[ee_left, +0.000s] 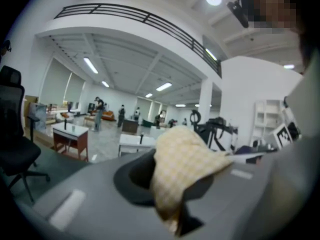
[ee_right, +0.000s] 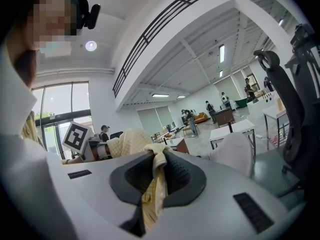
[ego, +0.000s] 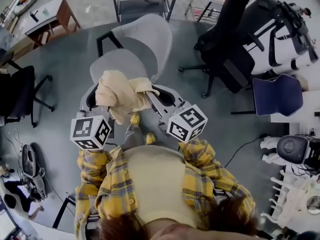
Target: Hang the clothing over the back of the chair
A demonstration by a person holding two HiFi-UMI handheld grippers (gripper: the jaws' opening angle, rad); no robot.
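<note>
**Both grippers, carrying hold.** The left gripper (ee_left: 172, 189) has its jaws nearly together, with the pads pinching a thick fold of the pale yellow checked clothing (ee_left: 186, 156). The fold bulges up over the jaw tips. The right gripper (ee_right: 156, 184) is closed tighter, on a thin, roped edge of the same clothing (ee_right: 154, 199), and a strip of it hangs down through the gap. Holding the fabric at two separate points, one toward each side, probably allows it to be spread between the hands rather than carried as a lump.

**Head view.** The left gripper (ego: 100, 101) and right gripper (ego: 156, 98) are side by side in front of the person's body. The clothing (ego: 122, 95) is bunched and sagging between them, and it appears to be held clear of any furniture. The grey chair (ego: 142, 36) stands just beyond, with its seat toward the person and its back on the far side. In this view the clothing lies over the seat area and is not yet on the backrest.

**Judgement.** The task is at the approach stage and the draping remains to be done. The slack middle must probably be raised above the top edge of the back and carried across it before either grip opens. If one grip opens before the fabric straddles the back, the clothing would likely slide down onto the seat.
</note>
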